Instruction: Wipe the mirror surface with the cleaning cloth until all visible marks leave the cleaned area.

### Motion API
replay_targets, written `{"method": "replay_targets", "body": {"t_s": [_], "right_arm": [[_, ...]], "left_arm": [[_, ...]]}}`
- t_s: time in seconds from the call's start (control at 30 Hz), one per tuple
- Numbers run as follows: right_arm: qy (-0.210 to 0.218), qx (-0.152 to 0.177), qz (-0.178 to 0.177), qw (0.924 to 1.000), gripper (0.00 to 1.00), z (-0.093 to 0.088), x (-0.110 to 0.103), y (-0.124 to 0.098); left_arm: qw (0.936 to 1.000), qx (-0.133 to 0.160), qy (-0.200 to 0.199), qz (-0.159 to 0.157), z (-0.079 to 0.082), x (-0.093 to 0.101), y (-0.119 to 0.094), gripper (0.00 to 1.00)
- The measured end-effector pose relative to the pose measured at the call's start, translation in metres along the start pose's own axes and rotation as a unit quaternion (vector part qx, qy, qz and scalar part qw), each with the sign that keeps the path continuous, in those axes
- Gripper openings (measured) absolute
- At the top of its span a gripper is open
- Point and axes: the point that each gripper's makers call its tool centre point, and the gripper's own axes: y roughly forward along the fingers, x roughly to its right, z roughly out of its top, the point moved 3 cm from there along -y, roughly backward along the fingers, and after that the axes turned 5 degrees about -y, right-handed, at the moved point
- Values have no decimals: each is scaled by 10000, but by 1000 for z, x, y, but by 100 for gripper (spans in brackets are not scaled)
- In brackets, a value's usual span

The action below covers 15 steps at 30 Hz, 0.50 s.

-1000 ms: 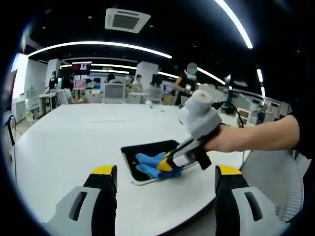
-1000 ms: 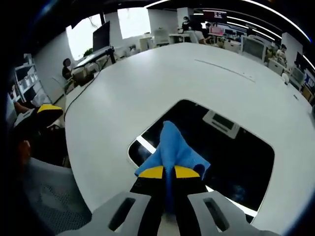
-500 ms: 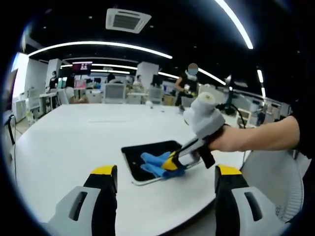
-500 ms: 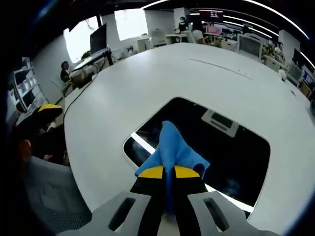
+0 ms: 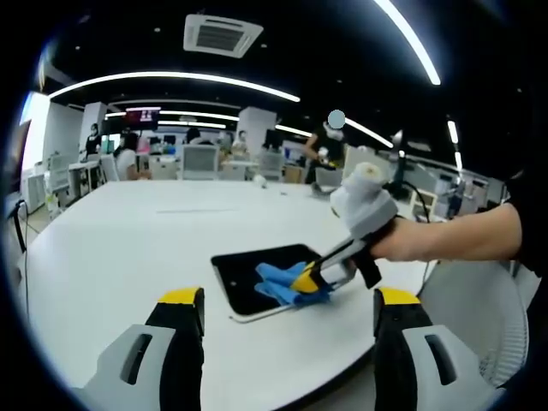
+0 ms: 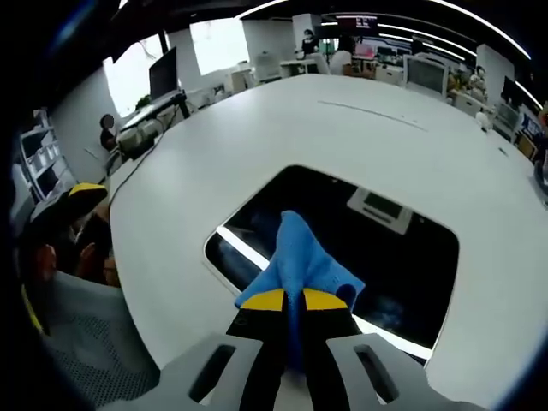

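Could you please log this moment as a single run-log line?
right gripper: shut on blue cloth | cloth on mirror | left gripper: open, hovering above white table

Open-plan office, large white table (image 5: pixel 111 248), desks with monitors (image 5: pixel 199 159), ceiling air vent (image 5: pixel 221 34), strip lights (image 5: pixel 171 79)

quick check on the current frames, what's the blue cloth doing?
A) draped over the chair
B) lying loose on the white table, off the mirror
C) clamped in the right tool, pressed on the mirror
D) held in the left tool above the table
C: in the right gripper view the right tool is shut on the blue cloth, which lies against the dark mirror; the left tool stands open, holding nothing.
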Motion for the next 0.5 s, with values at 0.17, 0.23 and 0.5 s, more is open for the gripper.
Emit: {"method": "replay_targets", "body": {"t_s": [0.17, 0.23, 0.5], "right_arm": [[47, 18, -20, 10000, 0, -2, 4, -2], [14, 12, -45, 10000, 0, -2, 3, -1], [-4, -26, -52, 10000, 0, 0, 4, 0]], "left_arm": [[10000, -5, 0, 1, 0, 0, 0, 80], [10000, -7, 1, -2, 0, 0, 0, 80], [10000, -3, 2, -21, 0, 1, 0, 80]]}}
